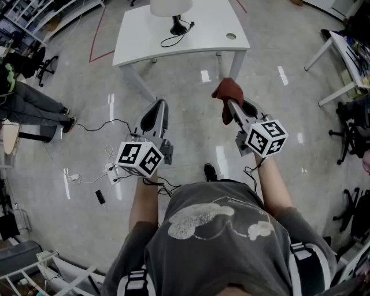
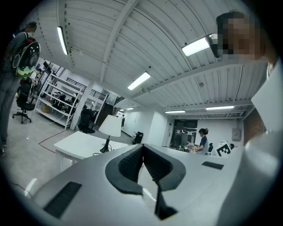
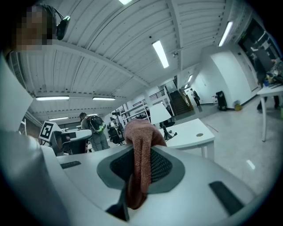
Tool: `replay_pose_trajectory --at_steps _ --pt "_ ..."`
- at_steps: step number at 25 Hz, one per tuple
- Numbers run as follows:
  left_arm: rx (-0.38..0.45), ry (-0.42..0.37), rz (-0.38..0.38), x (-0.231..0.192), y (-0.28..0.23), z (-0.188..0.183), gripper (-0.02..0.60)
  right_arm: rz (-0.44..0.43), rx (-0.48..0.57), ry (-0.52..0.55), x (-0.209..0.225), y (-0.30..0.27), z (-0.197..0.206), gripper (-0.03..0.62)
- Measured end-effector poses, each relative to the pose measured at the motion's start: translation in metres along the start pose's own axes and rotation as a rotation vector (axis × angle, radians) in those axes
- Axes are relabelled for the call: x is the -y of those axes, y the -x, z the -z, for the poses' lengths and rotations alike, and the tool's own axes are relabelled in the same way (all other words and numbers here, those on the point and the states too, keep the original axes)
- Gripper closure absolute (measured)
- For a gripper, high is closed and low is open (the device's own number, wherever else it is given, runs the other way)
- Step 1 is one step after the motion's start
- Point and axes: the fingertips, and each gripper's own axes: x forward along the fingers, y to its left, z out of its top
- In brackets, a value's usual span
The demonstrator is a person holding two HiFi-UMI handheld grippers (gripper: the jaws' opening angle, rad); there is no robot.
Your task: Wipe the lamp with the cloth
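Observation:
A lamp [image 1: 171,8] with a white shade and black base stands on the white table [image 1: 202,34] ahead; it also shows in the left gripper view as the lamp [image 2: 110,128] and in the right gripper view as the lamp [image 3: 160,114]. My right gripper [image 1: 227,98] is shut on a reddish-brown cloth [image 1: 226,92], which hangs down between its jaws, the cloth [image 3: 139,163]. My left gripper [image 1: 160,106] is shut with nothing in it, its jaws meeting at the tip [image 2: 142,148]. Both grippers are held over the floor, short of the table.
The lamp's black cord [image 1: 173,39] trails across the tabletop. Cables and a power strip [image 1: 110,169] lie on the floor at left. A seated person [image 1: 29,104] and an office chair [image 1: 43,63] are at left; another white table [image 1: 347,58] and chairs [image 1: 350,136] at right.

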Motion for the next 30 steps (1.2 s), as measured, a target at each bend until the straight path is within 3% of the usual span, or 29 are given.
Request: replay_pose_trajectory --at_steps 8,16,30 --pt "-0.020 0.006 -0.049 0.010 -0.041 0.016 0.574 -0.006 -0.026 -0.015 0.058 -0.001 -0.010 0.537" --pt "-0.001 0.001 -0.080 -0.013 -0.053 0.007 0.574 -0.037 -0.037 -0.013 0.062 -0.032 -0.018 0.537" --pt "0.036 0.015 0.012 -0.081 -0.152 -0.025 0.574 0.024 0.002 -0.006 0.105 -0.133 -0.065 0.537"
